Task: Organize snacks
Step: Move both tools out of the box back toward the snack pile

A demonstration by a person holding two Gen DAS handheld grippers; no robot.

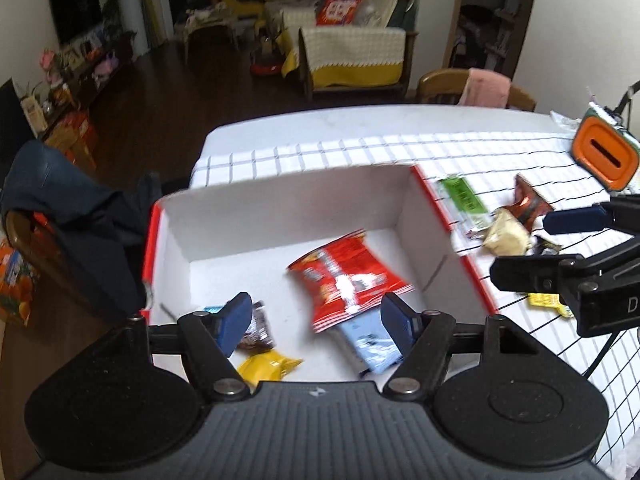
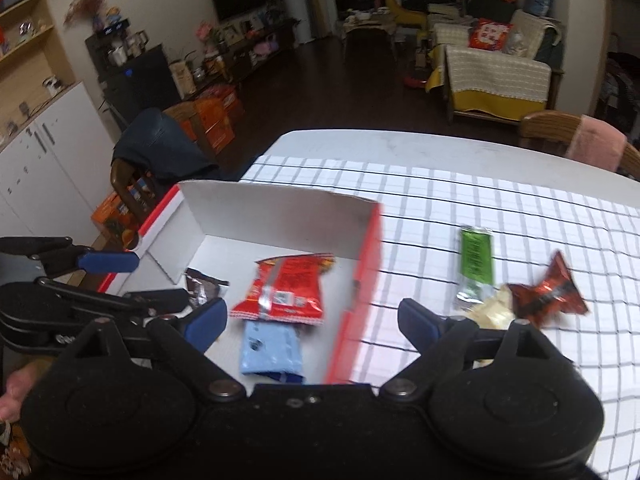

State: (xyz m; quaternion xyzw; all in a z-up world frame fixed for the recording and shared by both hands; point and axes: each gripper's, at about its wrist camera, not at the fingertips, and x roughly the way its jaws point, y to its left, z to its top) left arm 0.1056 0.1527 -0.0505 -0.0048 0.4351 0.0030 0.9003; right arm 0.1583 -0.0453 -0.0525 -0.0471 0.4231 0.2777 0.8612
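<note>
Four snacks already lie in the box [image 1: 280, 208]; the green packet [image 2: 476, 262] and others wait beside the box. Both grippers' fingers are spread, empty.

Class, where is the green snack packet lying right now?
The green packet lies on the checked cloth outside the box, to its right, with the pale wrapper at its near end.

Matt white cardboard box [image 1: 280, 204] is holding a glossy red foil packet [image 1: 348, 276]; a checked cloth [image 2: 500, 208] is covering the table; blue rubbery pads [image 1: 236, 322] are showing on matt black plastic fingers.
</note>
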